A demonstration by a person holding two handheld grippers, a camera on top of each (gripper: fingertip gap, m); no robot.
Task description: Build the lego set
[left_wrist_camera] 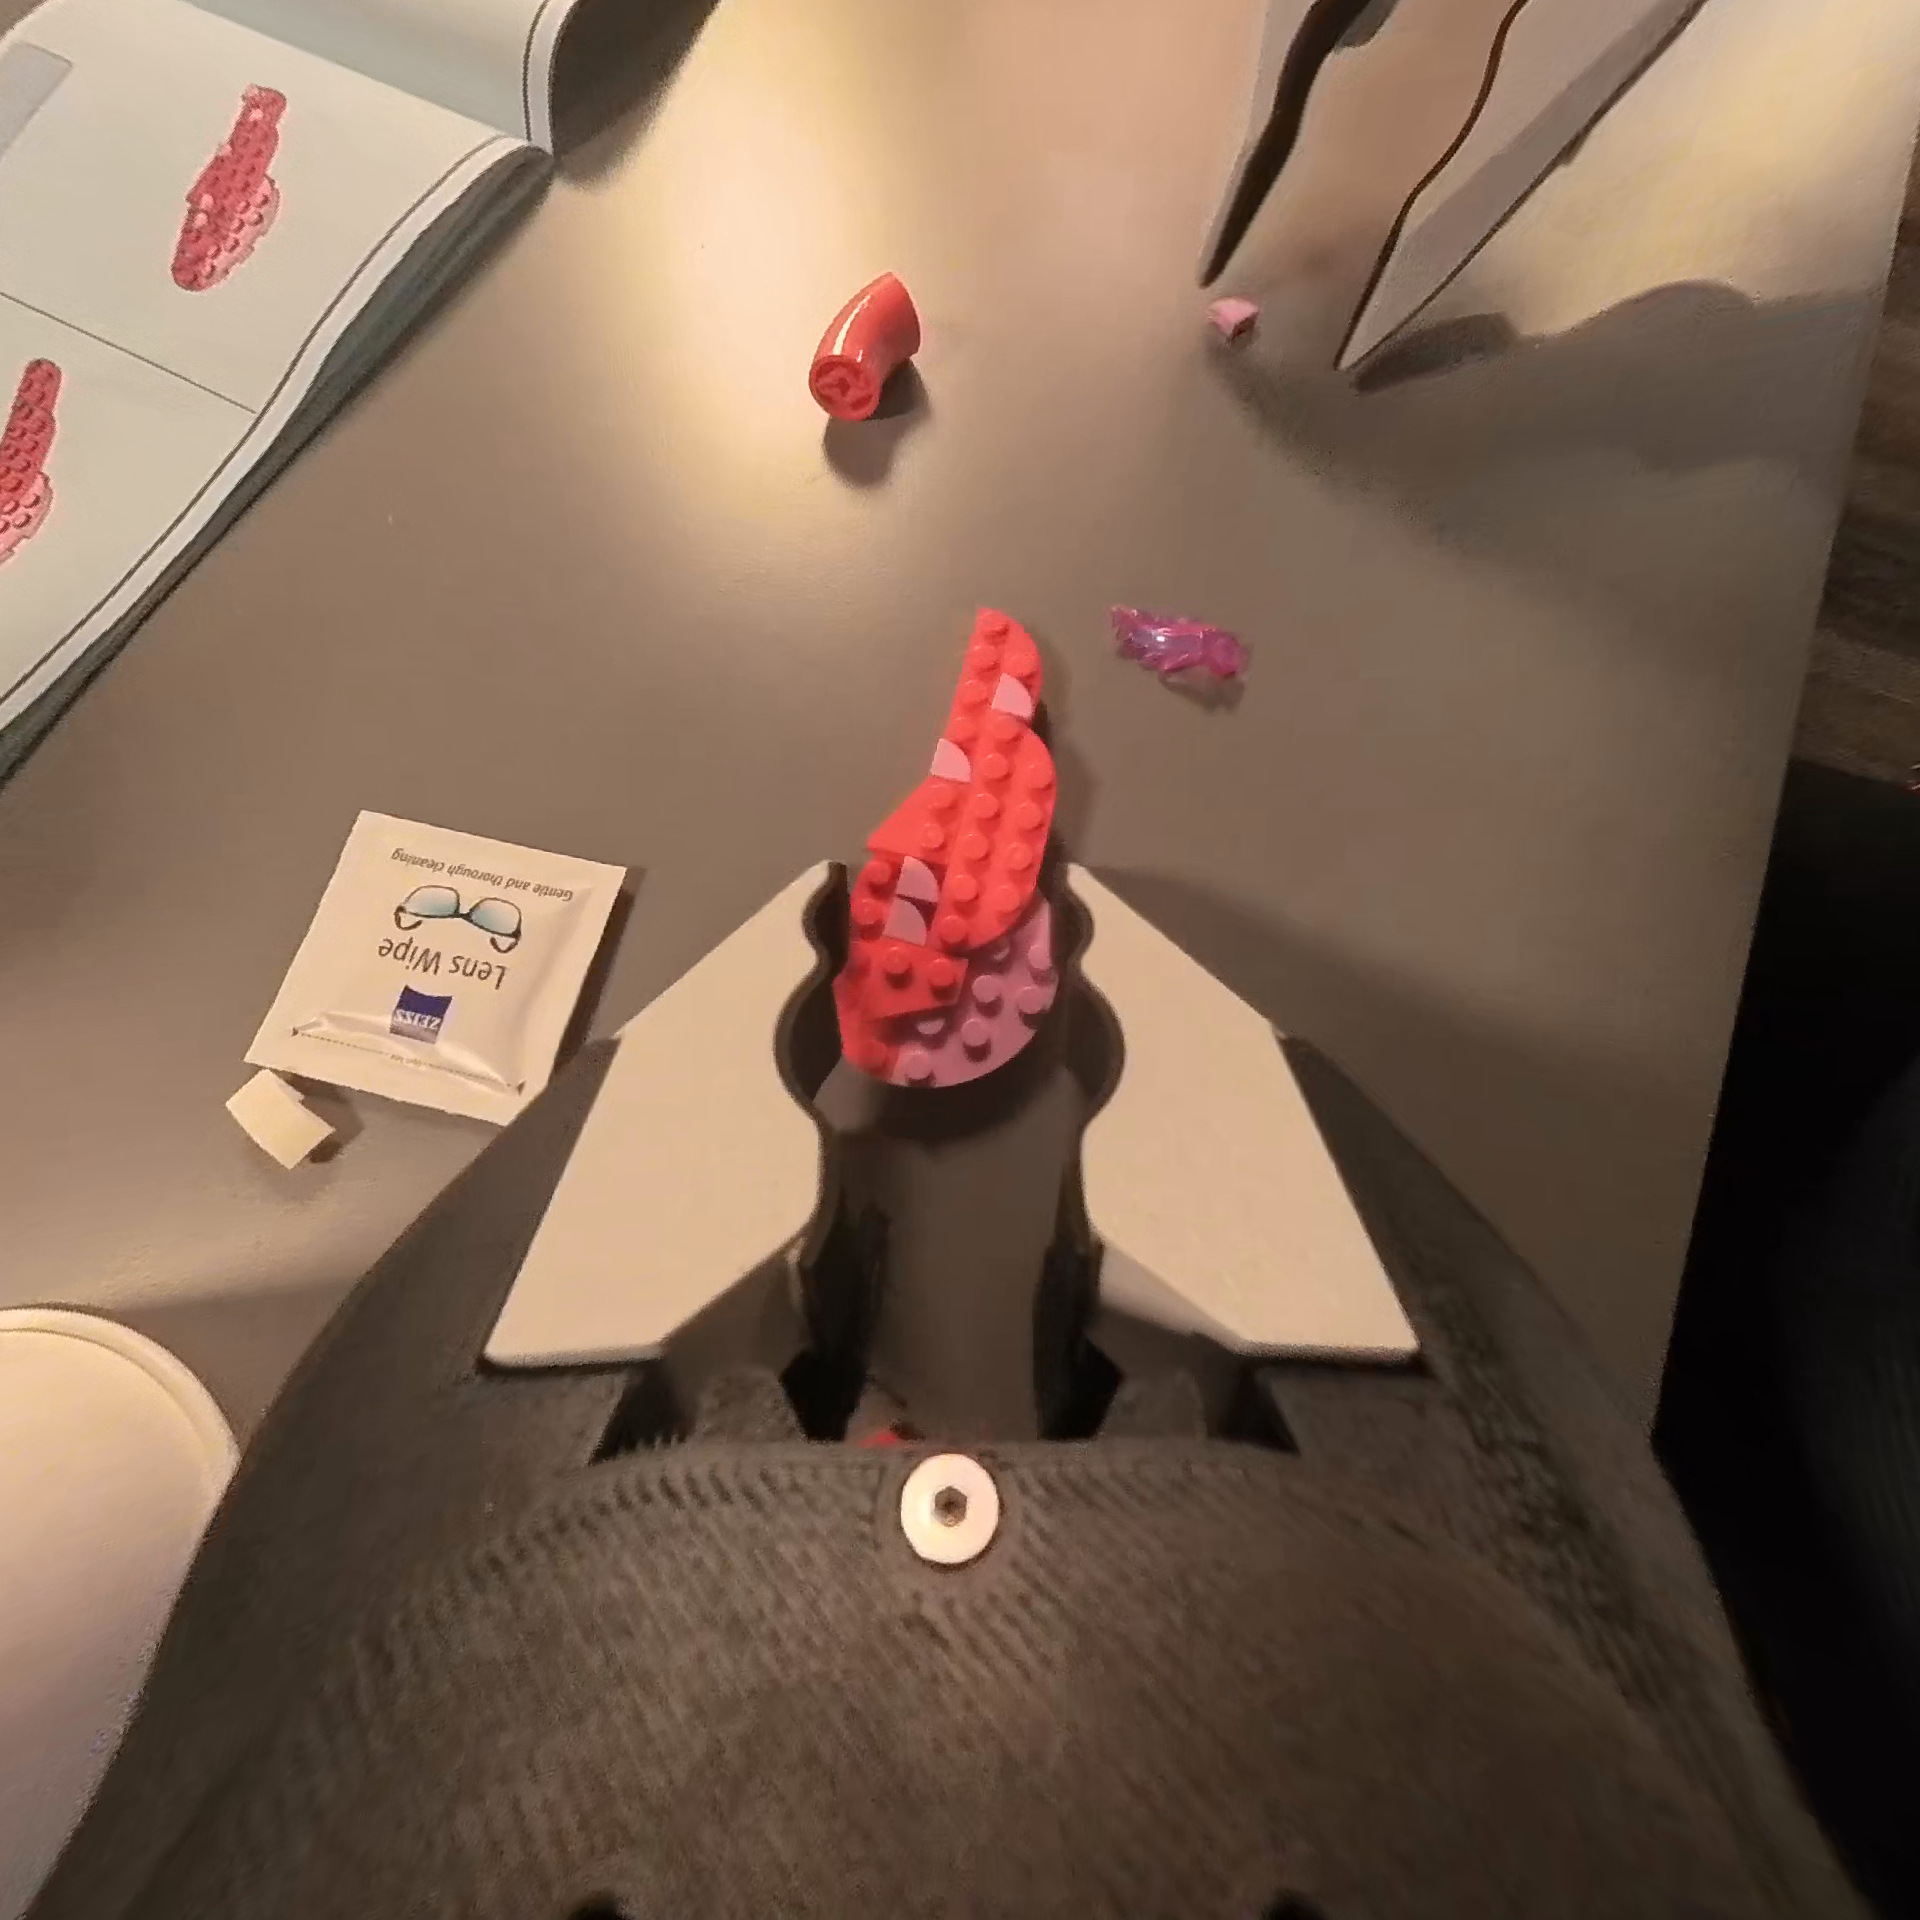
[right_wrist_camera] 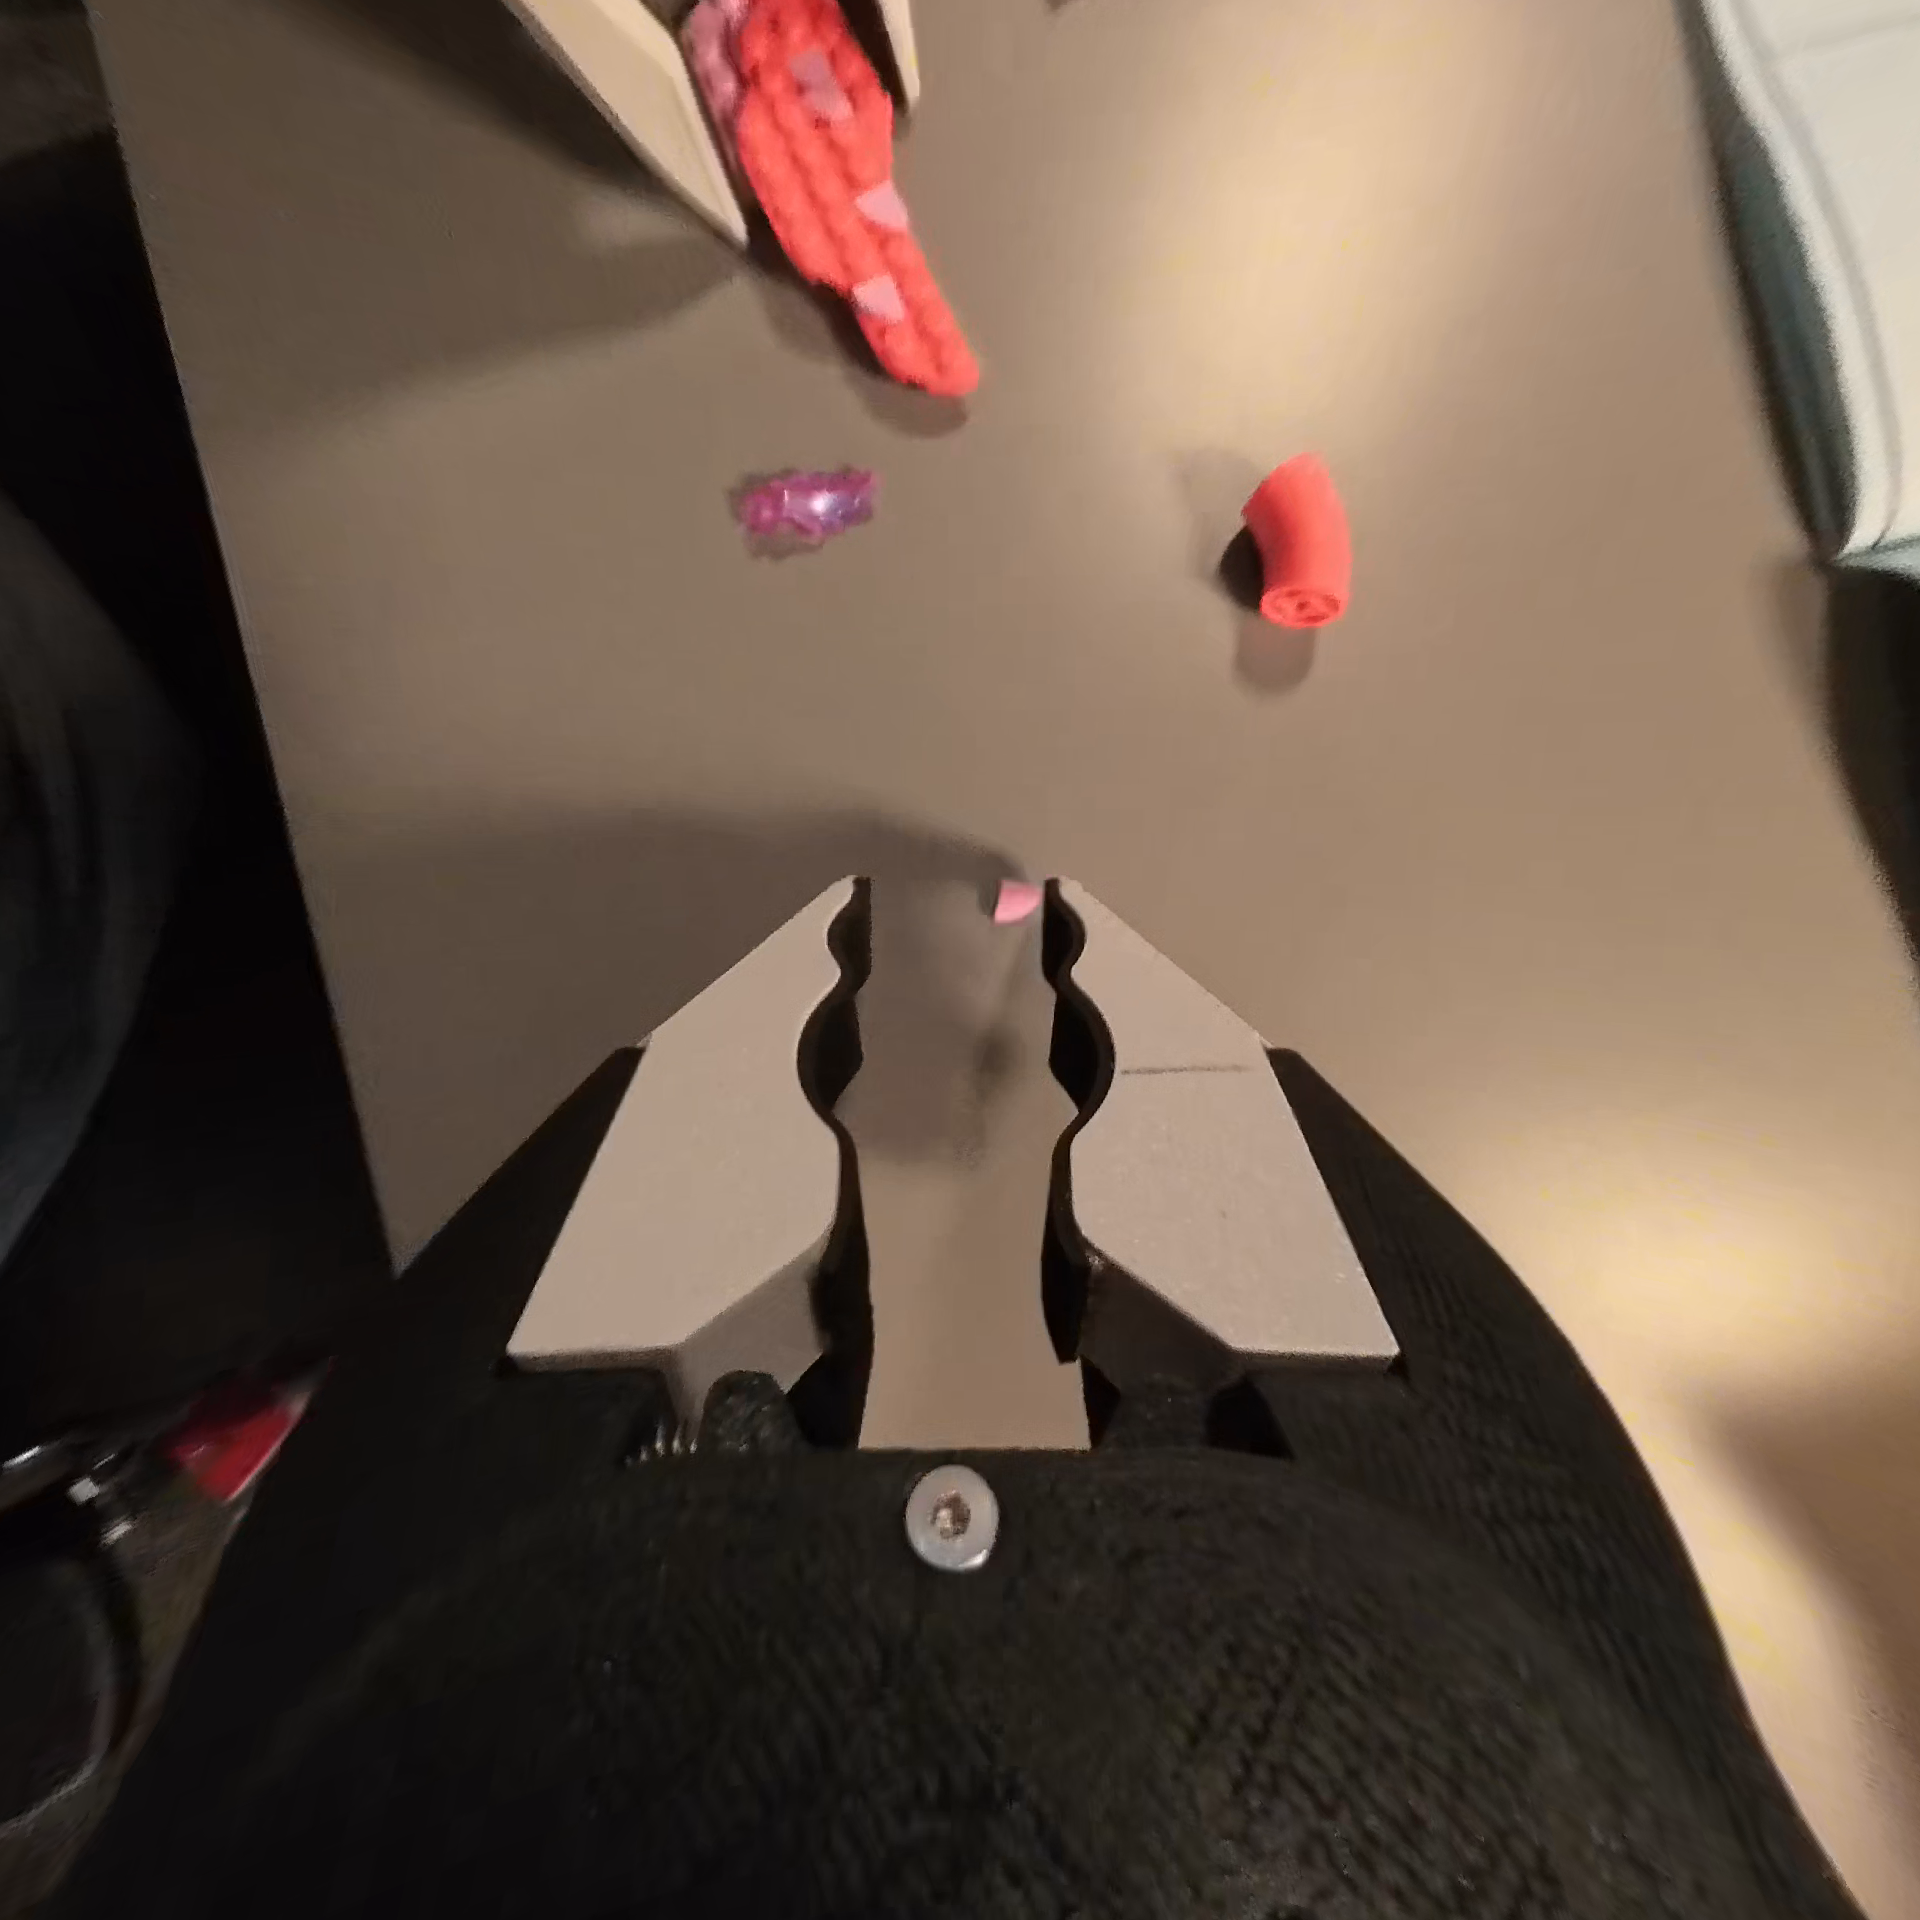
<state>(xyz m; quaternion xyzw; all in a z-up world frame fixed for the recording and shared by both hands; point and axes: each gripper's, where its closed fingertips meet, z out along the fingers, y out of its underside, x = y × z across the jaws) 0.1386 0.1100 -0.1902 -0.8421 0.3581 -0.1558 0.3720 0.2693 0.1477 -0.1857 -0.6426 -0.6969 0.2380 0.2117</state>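
The red and pink brick assembly sat between the fingers of your left gripper, its pink rounded end deep in the jaws and its red tip pointing away over the surface. Both fingers lay along its sides and, from the right wrist view, it hung clear of the surface, so it read as clamped. By my judgement you were at the point of bracing the assembly with 1 gripper while the other went for a small part.

Your right gripper stood apart, with a small pink piece lying on the surface just inside its right fingertip; the left fingertip was well clear of it, so nothing was gripped. A close there would have needed the piece centred first.

Around them lay a red curved piece, a clear purple piece, a white wipe sachet and an open booklet.
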